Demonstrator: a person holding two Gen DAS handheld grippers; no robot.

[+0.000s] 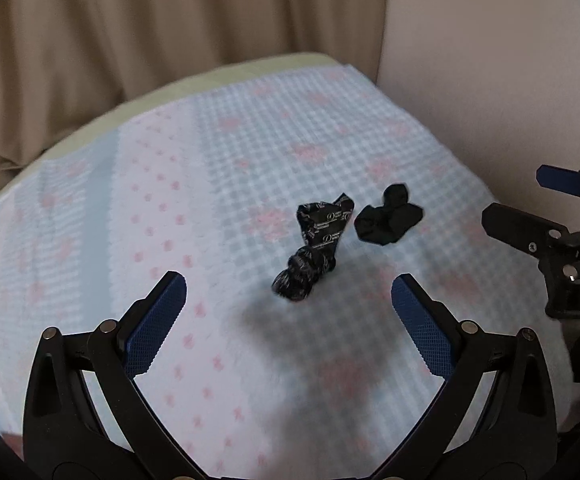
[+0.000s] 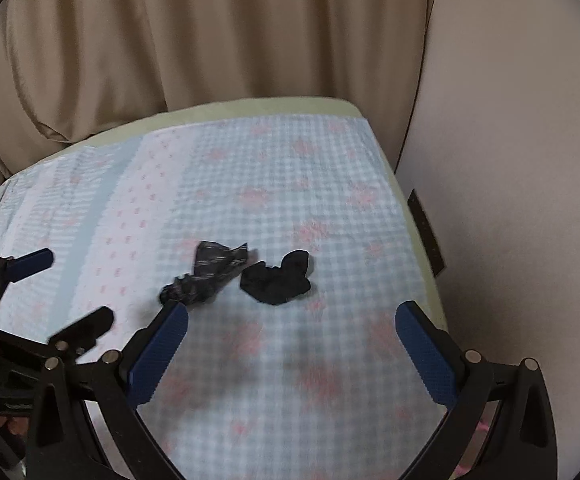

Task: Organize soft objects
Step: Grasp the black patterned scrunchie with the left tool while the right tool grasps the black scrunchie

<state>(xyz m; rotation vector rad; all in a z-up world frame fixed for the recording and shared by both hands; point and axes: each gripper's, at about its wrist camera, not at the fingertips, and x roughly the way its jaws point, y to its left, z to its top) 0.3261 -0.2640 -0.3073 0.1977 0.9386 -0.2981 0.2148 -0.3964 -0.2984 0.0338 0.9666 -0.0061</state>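
A black sock with pale printed marks (image 1: 318, 246) is seen crumpled on the bed cover (image 1: 209, 152), one end bunched into a knot. Just to its right, a plain black sock (image 1: 390, 220) is rolled into a lump, a small gap between them. Both are placed near the middle of the blue and pink checked cover. The left gripper (image 1: 289, 300) is held wide above the cover, gripping nothing. The right gripper (image 2: 292, 326) is spread wide too. A tan curtain (image 2: 209, 32) is hung at the far side.

Print on patterned sock (image 1: 318, 246) too small to read. Right wrist view: left gripper (image 2: 61, 292) motion-blurred, body cut by left edge; its fingertip covers the patterned sock's near end. Left wrist view: right gripper (image 1: 530, 204) cut by right edge. Plain black sock (image 2: 277, 278) folds indistinct.
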